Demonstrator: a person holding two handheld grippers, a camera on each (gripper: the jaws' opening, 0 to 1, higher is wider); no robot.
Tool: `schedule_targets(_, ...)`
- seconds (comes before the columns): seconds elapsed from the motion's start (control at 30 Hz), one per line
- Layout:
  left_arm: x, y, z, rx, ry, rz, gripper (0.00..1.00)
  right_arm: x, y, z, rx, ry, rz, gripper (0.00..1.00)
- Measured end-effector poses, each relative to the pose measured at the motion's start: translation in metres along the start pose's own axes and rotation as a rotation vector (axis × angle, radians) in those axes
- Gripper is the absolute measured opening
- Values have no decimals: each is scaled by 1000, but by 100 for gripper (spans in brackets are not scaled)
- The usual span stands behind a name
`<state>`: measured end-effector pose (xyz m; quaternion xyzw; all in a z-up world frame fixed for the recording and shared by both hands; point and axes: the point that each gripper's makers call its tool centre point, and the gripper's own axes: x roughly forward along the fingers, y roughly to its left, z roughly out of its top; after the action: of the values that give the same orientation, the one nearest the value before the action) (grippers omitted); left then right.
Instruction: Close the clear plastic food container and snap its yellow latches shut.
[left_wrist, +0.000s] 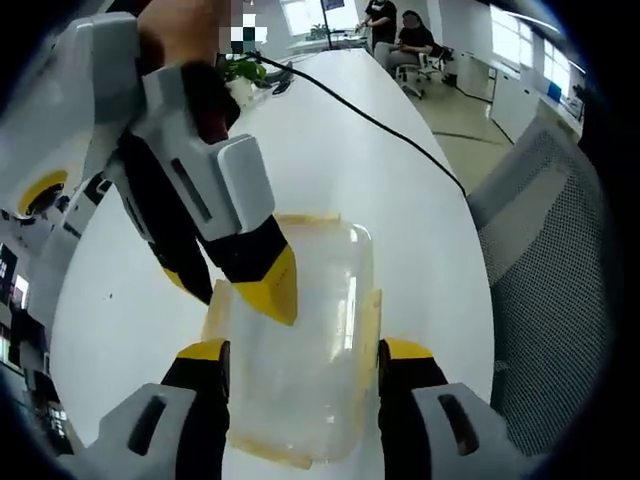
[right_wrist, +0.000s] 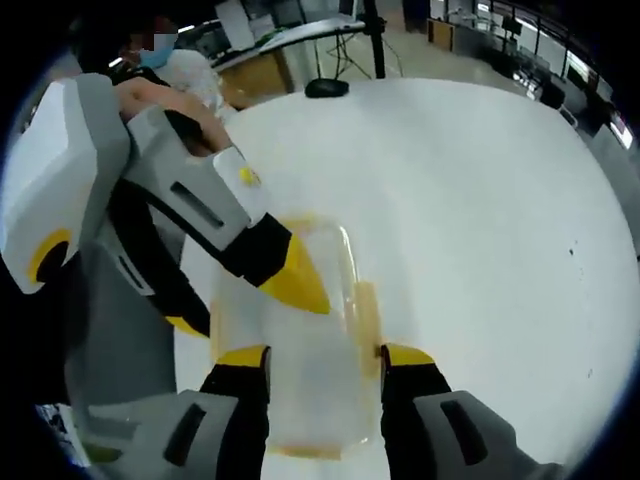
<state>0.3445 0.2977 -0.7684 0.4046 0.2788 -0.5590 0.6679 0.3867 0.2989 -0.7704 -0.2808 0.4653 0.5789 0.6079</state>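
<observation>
Left gripper (left_wrist: 303, 358): your jaws rise from the bottom of the left gripper view, spread wide, one yellow tip on each long side of the clear container (left_wrist: 300, 350); they look to sit against its walls, though the clear plastic makes contact hard to judge
Right gripper (right_wrist: 325, 362): your jaws stand just as wide in the right gripper view, straddling the same container (right_wrist: 310, 350) from the opposite end; again you cannot be sure they press on it
Crossing grippers: in the left gripper view your right gripper (left_wrist: 255, 285) comes down from the upper left, its yellow tips over the near left part of the lid; in the right gripper view your left gripper (right_wrist: 270, 275) does the same from the upper left
Container: it lies flat on the white table (left_wrist: 340, 160) between both pairs of jaws, lid on top
Yellow latches (left_wrist: 372, 315): pale yellow strips run along the container's sides just ahead of your jaw tips; whether they are snapped down you cannot tell
Beyond your left gripper: a black cable (left_wrist: 370, 120) trails across the table, with a mesh chair (left_wrist: 555, 300) to the right
Beyond your right gripper: a black round base (right_wrist: 327, 88) sits at the table's far edge
</observation>
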Motion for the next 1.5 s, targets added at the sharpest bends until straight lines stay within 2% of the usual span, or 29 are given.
schedule_targets(0.3,2,-1,0,23,-22,25,56,2,0,0,-6,19,24,43)
schedule_targets(0.5,4,-3,0,34,-12,46,55,4,1,0,-7,42,45,41)
schedule_targets(0.6,5,-2,0,37,-12,44,54,4,-1,-1,-15,52,55,39)
schedule_targets(0.73,6,-1,0,41,-9,47,54,2,-7,-1,24,48,88,32)
schedule_targets(0.93,8,-3,0,42,3,57,52,3,-5,-2,12,148,100,29)
schedule_targets(0.97,8,-3,0,43,2,55,52,3,-3,-3,-14,182,99,28)
schedule_targets(1.0,8,-4,1,59,-4,46,51,4,-1,-2,-11,190,111,27)
schedule_targets(1.03,8,-4,0,57,-5,45,50,7,0,-2,-54,203,141,27)
schedule_targets(1.07,9,-5,2,84,-11,36,49,8,-5,0,-34,194,125,28)
schedule_targets(1.13,8,-5,1,74,-5,42,49,9,-4,4,46,143,143,30)
schedule_targets(1.17,8,-6,2,88,-5,43,48,6,-5,2,-5,142,147,30)
schedule_targets(1.2,8,-6,3,96,-17,52,47,6,-6,2,-12,139,146,31)
schedule_targets(1.37,6,-6,3,107,-40,85,45,4,-7,2,27,112,118,33)
schedule_targets(1.5,5,-6,5,116,-33,86,46,3,-4,3,-13,109,103,33)
